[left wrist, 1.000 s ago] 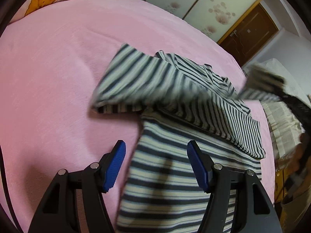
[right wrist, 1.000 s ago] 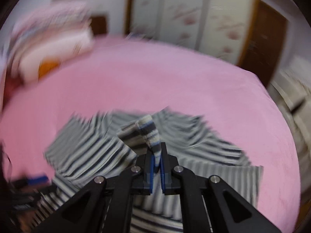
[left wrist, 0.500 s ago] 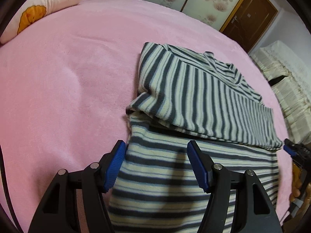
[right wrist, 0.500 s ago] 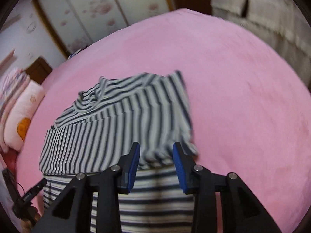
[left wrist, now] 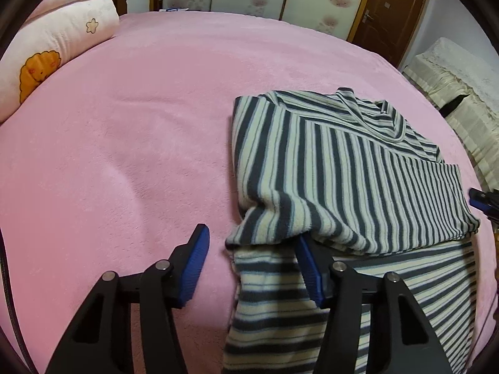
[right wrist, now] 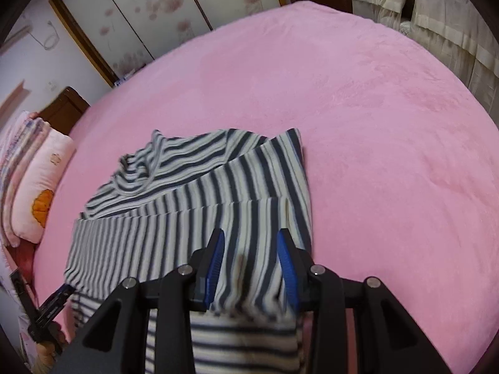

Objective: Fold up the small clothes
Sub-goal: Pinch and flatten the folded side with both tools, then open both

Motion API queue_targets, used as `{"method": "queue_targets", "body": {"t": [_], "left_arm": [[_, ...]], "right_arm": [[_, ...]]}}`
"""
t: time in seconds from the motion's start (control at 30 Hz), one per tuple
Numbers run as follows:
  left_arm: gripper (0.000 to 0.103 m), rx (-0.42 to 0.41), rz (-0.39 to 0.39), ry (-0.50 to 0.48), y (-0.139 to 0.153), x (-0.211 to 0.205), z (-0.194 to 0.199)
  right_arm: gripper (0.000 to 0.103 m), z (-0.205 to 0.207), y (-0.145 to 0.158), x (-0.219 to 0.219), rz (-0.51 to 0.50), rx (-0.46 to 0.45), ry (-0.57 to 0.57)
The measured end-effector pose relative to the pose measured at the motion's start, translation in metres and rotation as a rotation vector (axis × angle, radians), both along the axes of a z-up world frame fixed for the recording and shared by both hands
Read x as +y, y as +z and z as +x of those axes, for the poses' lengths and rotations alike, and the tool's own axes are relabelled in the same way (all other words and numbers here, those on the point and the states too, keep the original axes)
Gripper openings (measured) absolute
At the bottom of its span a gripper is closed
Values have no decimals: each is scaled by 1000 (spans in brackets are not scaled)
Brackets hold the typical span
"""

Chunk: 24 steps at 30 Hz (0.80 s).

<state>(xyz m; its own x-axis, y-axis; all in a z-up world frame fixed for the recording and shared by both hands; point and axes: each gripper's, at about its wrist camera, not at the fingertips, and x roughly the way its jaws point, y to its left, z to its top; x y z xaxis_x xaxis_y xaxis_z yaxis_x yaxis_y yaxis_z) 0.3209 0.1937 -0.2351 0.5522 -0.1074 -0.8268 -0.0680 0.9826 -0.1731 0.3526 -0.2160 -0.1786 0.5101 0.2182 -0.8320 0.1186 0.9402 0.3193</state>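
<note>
Left wrist view gives me the grey-and-cream striped knit top (left wrist: pixel 349 174), sleeves folded in, on the pink fleece bedspread (left wrist: pixel 140 124). My left gripper (left wrist: pixel 251 268) is closing around its near edge; my right gripper (right wrist: pixel 251 268) hangs parted above it, gripping nothing.

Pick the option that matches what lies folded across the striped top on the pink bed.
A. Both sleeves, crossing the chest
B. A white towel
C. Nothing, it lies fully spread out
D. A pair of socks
A: both sleeves of the striped top lie folded over its chest on the pink bed, their stripes running across those of the body below.
</note>
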Motion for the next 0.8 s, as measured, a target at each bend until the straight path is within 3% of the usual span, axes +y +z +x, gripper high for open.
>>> {"method": "queue_targets", "body": {"t": [0.07, 0.2, 0.27, 0.3, 0.43, 0.6, 0.73, 0.8], "left_arm": [[42, 5, -20, -11, -3, 1, 0], [14, 21, -21, -22, -11, 1, 0], [12, 8, -28, -15, -11, 3, -2], [11, -3, -31, -12, -11, 4, -4], [9, -36, -27, 29, -10, 5, -11], [9, -88, -23, 118, -7, 4, -28], [10, -65, -22, 147, -14, 2, -30], [15, -41, -47, 153, -16, 7, -28]], "right_arm": [[35, 11, -6, 0, -13, 17, -5], [33, 28, -22, 4, -79, 66, 10], [13, 31, -28, 7, -110, 80, 32], [9, 31, -28, 9, -113, 75, 46], [7, 23, -8, 21, -234, -45, 66], [7, 25, 15, 25, -333, -184, 9], [8, 45, -7, 23, -360, -103, 7], [11, 48, -20, 25, -353, -48, 32]]}}
